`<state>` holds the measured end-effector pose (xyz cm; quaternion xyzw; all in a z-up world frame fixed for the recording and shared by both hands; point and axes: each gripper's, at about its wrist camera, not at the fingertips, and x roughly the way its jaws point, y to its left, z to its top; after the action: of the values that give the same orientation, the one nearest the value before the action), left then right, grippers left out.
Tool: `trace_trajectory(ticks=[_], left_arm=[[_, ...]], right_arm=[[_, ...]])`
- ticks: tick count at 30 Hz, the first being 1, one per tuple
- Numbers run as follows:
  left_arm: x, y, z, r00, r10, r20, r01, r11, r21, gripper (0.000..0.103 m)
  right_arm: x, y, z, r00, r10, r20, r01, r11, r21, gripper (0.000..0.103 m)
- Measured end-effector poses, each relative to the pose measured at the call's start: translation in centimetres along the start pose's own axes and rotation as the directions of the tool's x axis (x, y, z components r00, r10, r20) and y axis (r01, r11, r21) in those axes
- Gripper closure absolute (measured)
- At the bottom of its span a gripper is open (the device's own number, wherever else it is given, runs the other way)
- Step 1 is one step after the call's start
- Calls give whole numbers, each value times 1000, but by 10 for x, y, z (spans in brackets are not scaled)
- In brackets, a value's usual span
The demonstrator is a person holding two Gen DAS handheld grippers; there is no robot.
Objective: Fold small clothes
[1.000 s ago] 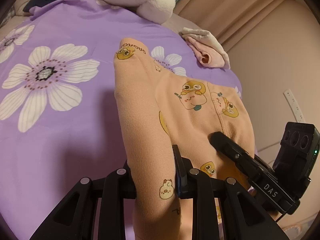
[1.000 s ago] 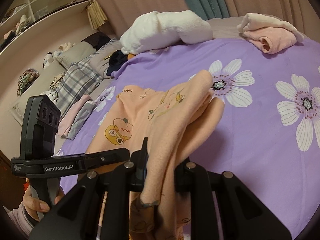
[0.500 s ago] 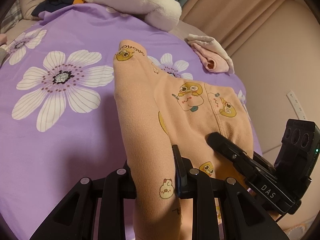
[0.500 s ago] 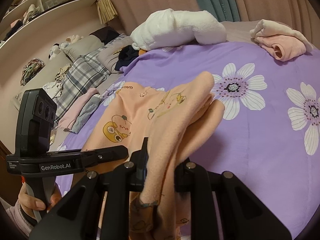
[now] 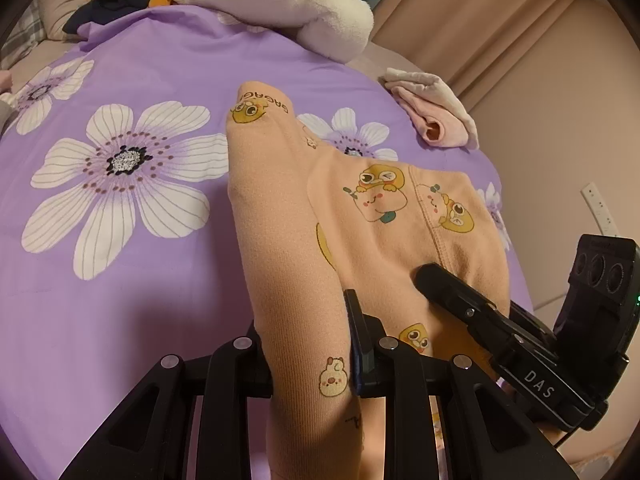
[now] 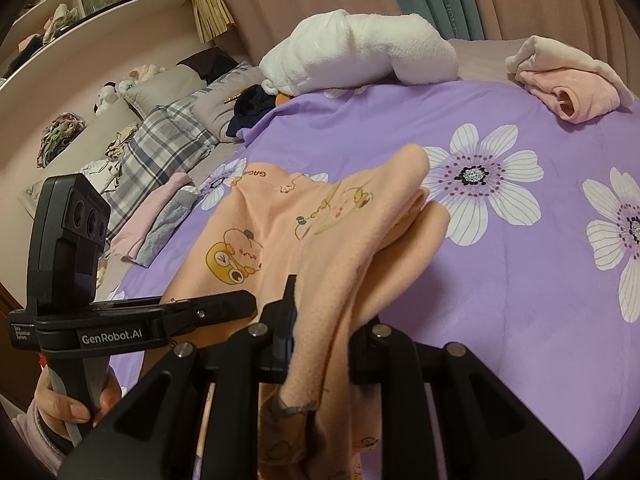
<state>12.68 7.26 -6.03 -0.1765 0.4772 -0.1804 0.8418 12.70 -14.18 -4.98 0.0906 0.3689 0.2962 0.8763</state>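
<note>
A small peach garment (image 5: 360, 216) printed with yellow cartoon figures is lifted at its near edge over the purple flowered bedspread (image 5: 120, 280). My left gripper (image 5: 308, 356) is shut on one bunched corner of it. My right gripper (image 6: 320, 344) is shut on the other corner of the peach garment (image 6: 320, 232), whose far end trails on the bed. The right gripper's fingers (image 5: 460, 292) show at the right of the left wrist view. The left gripper's fingers (image 6: 212, 312), held by a hand (image 6: 68, 404), show at the left of the right wrist view.
A folded pink and cream garment (image 6: 568, 76) lies at the far right of the bed. A white plush bundle (image 6: 360, 56) and dark clothes (image 6: 252, 112) sit at the head. Plaid pillows (image 6: 160, 148), folded pink and grey pieces (image 6: 156, 224) and shelves (image 6: 80, 4) are on the left.
Both views have shifted a little, bringing more of the bed's left side and the head of the bed into sight. The garment stays gripped the same way in both grippers.
</note>
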Motion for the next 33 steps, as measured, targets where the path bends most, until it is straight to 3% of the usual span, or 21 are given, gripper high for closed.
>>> trace_trajectory(ticks=[33], left_arm=[[38,3,19,999,22,-29,-21,999,27,79]], right_arm=[[27,-23,9,1000,-25,-10,25,999,31,84]])
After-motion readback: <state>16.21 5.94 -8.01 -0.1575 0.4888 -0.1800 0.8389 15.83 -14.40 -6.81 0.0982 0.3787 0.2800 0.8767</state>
